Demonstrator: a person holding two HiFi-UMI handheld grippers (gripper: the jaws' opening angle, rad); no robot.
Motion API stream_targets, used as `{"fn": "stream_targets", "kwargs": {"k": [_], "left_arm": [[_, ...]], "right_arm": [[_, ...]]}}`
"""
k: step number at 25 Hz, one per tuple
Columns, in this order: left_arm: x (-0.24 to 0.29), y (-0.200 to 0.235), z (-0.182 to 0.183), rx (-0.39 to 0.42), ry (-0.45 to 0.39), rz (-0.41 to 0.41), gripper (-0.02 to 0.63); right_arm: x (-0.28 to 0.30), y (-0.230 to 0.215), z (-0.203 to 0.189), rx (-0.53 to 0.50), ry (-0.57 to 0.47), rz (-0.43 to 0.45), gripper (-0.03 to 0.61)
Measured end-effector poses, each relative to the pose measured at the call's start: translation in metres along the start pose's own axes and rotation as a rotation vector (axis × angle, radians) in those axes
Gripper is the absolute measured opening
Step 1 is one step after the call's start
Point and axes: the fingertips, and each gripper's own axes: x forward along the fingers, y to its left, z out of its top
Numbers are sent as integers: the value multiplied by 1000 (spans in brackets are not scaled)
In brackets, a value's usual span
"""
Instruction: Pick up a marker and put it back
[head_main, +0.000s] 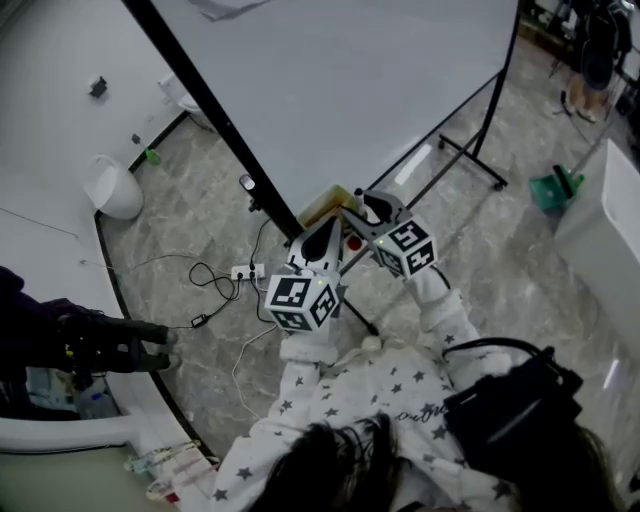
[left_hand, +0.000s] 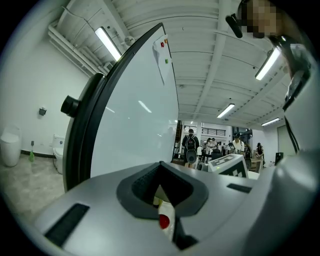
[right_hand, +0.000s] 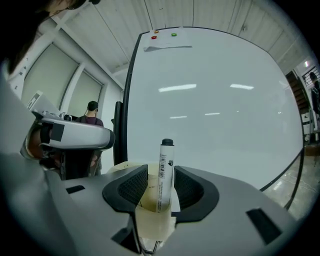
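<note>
A white marker (right_hand: 165, 172) with a black cap stands upright in a yellowish translucent cup (right_hand: 152, 220). My right gripper (right_hand: 161, 171) is open, one jaw on each side of the marker, and a gap shows on the marker's left. In the head view both grippers point at the yellowish cup (head_main: 325, 207) at the whiteboard's (head_main: 350, 90) lower edge. The right gripper (head_main: 362, 205) is just right of the left gripper (head_main: 333, 225). The left gripper's (left_hand: 160, 167) jaws meet at the tips. A small white piece with a red dot (left_hand: 165, 220) shows low between them; whether it is gripped is unclear.
The whiteboard's black stand foot (head_main: 470, 160) crosses the marble floor. A power strip and cables (head_main: 245, 272) lie left of me. A white bin (head_main: 115, 188) stands by the curved wall, and a green object (head_main: 555, 188) sits at the right. People (left_hand: 191, 145) stand far off.
</note>
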Motion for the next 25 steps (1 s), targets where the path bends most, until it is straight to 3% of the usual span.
{"fn": "stream_targets", "kwargs": {"k": [2,4,18,25], "left_arm": [[3,1,-6,-1,12,4,2],[6,1,-12,-2,25,7,2],[14,-6,-12,-2,38,28,2],[12,-19,14,56,9,2,2]], "right_arm": [[1,-3,-2,-1,2,-9,159],[0,-6,-1,-15,4,-21,97],[-14,-2,20,-2,-26,19,77],[-30,7,68,16,-92,77,77]]}}
